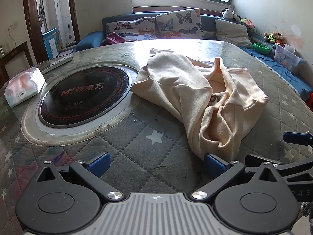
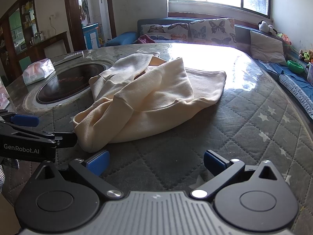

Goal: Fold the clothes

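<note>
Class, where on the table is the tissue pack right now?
The tissue pack lies at the table's left edge in both wrist views, just left of the round black cooktop, well apart from the cream sweatshirt.

Round table (image 1: 137, 143) under a quilted grey star-print cover with a clear glossy sheet on top; strong window glare at the far side. Black round cooktop (image 1: 84, 96) set into the table, red characters printed on it. Tissue pack (image 1: 23, 87), pink and white, just left of the cooktop. Remote control (image 1: 61, 61) beyond it, near the table edge. Behind the table, a blue sofa (image 2: 125, 37) with two butterfly-print cushions (image 2: 212, 30) and a plain grey cushion (image 2: 267, 46). Magenta cloth (image 1: 114, 38) on the seat. Panda plush (image 1: 228, 12) on the window ledge. Green bowl (image 2: 295, 65) and clear plastic bin (image 1: 286, 57) at right.
</note>
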`<state>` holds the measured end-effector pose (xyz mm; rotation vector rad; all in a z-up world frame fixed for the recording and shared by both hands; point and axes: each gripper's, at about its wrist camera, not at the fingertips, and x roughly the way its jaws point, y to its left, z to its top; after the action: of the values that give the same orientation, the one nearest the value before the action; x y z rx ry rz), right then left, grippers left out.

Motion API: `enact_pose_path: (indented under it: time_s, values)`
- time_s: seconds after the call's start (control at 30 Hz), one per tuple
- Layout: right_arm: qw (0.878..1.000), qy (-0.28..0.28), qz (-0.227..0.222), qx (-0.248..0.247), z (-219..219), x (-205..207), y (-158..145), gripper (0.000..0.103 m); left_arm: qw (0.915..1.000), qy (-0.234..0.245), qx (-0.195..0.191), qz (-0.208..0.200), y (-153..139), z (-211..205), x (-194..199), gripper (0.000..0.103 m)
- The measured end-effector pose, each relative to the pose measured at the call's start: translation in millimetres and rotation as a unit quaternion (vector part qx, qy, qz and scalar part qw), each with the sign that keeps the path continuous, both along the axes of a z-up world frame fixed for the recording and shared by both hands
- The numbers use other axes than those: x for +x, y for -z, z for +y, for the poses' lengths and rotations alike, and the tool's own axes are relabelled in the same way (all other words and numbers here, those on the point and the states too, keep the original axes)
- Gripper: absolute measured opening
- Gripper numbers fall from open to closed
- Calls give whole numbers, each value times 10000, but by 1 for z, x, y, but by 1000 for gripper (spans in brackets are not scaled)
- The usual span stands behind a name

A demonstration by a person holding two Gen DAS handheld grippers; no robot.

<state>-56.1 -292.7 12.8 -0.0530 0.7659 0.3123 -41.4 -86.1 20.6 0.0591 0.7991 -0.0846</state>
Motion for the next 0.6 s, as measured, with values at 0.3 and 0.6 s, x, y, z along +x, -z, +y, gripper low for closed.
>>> enact_pose_path:
  time_s: [0.3, 0.6]
  values:
    - [10000, 6, 11, 3, 0, 2, 0, 103, 10000, -17, 7, 31, 0, 0, 2, 103]
    - [10000, 8, 29, 6, 0, 3, 0, 103, 10000, -20, 18, 61, 0, 0, 4, 103]
